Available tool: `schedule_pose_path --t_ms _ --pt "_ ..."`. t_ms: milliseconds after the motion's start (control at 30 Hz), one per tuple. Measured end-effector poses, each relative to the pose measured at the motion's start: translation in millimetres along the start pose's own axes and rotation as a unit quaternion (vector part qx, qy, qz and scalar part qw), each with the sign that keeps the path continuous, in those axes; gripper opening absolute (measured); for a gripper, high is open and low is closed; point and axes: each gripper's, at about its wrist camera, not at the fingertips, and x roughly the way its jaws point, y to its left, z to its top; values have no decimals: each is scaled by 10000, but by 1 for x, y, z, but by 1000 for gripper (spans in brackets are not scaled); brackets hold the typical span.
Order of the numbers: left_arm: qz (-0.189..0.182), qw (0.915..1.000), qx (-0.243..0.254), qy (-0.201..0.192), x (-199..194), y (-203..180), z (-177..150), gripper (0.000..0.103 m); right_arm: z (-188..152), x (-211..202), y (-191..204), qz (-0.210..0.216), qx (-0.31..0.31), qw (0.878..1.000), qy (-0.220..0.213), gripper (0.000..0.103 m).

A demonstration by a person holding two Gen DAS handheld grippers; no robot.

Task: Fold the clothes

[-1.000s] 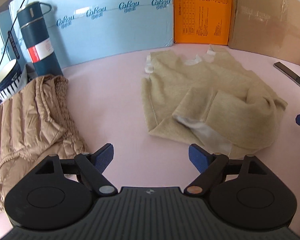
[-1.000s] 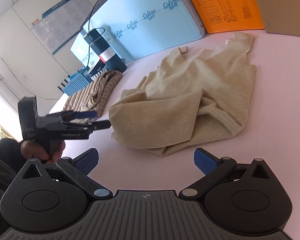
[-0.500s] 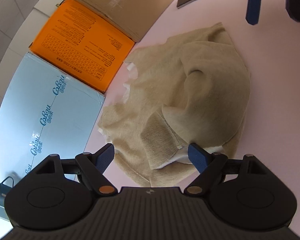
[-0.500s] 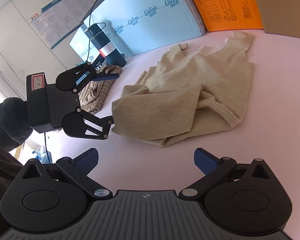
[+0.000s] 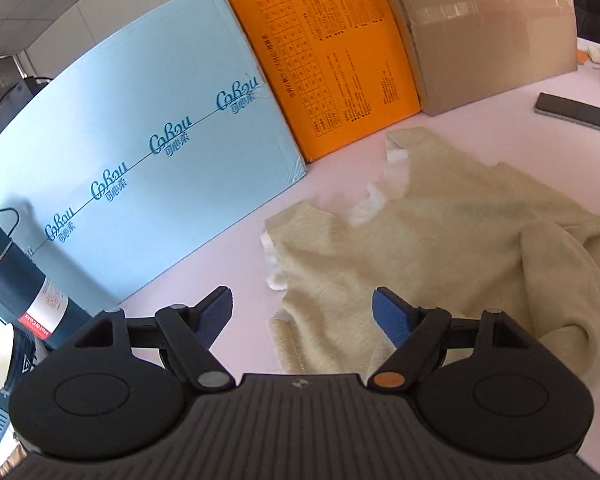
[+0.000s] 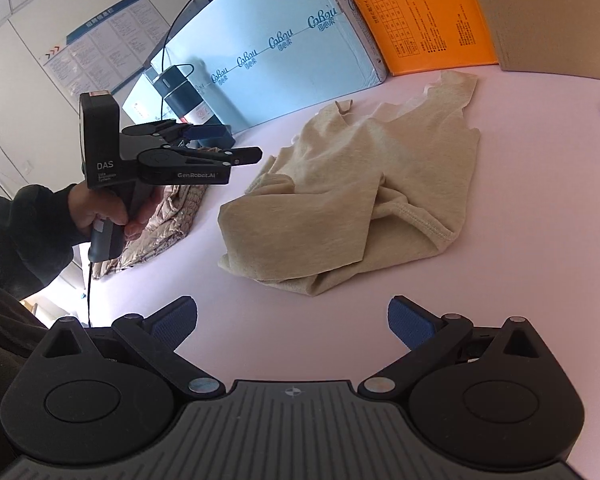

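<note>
While hovering with both sets of fingers spread wide and holding nothing: risking a one-layer pinch.

Lying crumpled on the pink counter (image 6: 540, 240), beige top (image 5: 440, 248) partly between and just ahead of left gripper (image 5: 302, 316), well ahead of right gripper (image 6: 292, 320); likely snagging only the doubled-over flap (image 6: 300, 224), dragging the whole garment, or nudging the pleated tan garment (image 6: 160, 224) beside the flask (image 6: 180, 92). Reading "CoRou" on the blue box (image 5: 140, 152), "DAS" and "GenRobot.AI" on the left gripper's body; orange box (image 5: 340, 60) print staying too small.
</note>
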Motion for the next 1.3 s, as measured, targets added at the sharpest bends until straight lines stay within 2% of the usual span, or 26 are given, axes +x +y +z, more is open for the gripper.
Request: schedule_pose_path --t_ms 67,100,167,233,333,367,400,467,567,633,700,733,767,800,833,900,933,1033,1100,1200,1233,1300 --pt "-233 9973 686 -130 -7 -5 -7 80 0 -1 -2 -32 44 10000 -9 103" --pt "-322 9929 1130 -172 -11 -11 -13 80 0 -1 -2 -48 45 10000 -19 103" --pt "-522 9775 2027 -253 -19 -23 -25 80 -1 -2 -3 -53 40 10000 -29 103" --pt "-684 9558 2845 -285 -26 -34 -38 80 -2 -1 -3 -56 54 10000 -14 103" --pt "-722 9366 3418 -256 -23 -46 -43 80 -3 1 -3 -62 98 9999 16 103" --pt "-661 9342 3496 -243 -20 -48 -42 80 -3 2 -3 -60 106 9999 23 103" --pt "-539 9355 3486 -214 -14 -50 -39 80 -4 3 -2 -61 100 9999 23 103" --pt "-443 9411 3344 -244 -8 -50 -32 80 -4 3 0 -62 86 9999 23 103" --pt "-517 9473 3128 -459 -8 -49 -20 80 -6 0 2 -110 62 9999 -7 103" --pt "-668 9451 3146 -580 -9 -52 -14 80 -7 -3 0 -162 135 9998 -73 103" --pt "-758 9418 3231 -530 -4 -57 -12 79 -8 -5 -2 -205 224 9994 -144 103" --pt "-812 9414 3244 -447 1 -60 -11 67 -8 -6 -2 -226 259 9993 -174 103" --pt "-844 9419 3231 -367 5 -62 -11 43 -7 -7 -2 -238 257 9992 -204 103" --pt "-875 9453 3124 -336 6 -62 -10 29 -7 -8 -1 -250 254 9991 -234 103" --pt "-913 9500 2969 -324 5 -60 -9 5 -7 -9 -1 -262 244 9990 -263 103" --pt "-990 9585 2656 -299 4 -57 -6 2 -7 -11 1 -280 165 9990 -315 103" --pt "-1009 9664 2348 -292 1 -51 -3 2 -7 -12 2 -293 125 9989 -340 103" --pt "-911 9899 1057 -256 -15 -21 0 2 -4 -12 4 -310 -15 9987 -407 103" --pt "-702 9969 272 -224 -31 3 -5 2 -1 -11 5 -239 -102 9986 -452 103" --pt "-332 9974 -633 -113 -50 32 -16 2 7 2 8 -37 -259 9990 -375 103" --pt "-156 9948 -1004 57 -54 42 -23 2 10 7 9 33 -321 9989 -342 103" --pt "67 9840 -1723 442 -56 59 -39 2 15 18 12 158 -453 9985 -274 103"
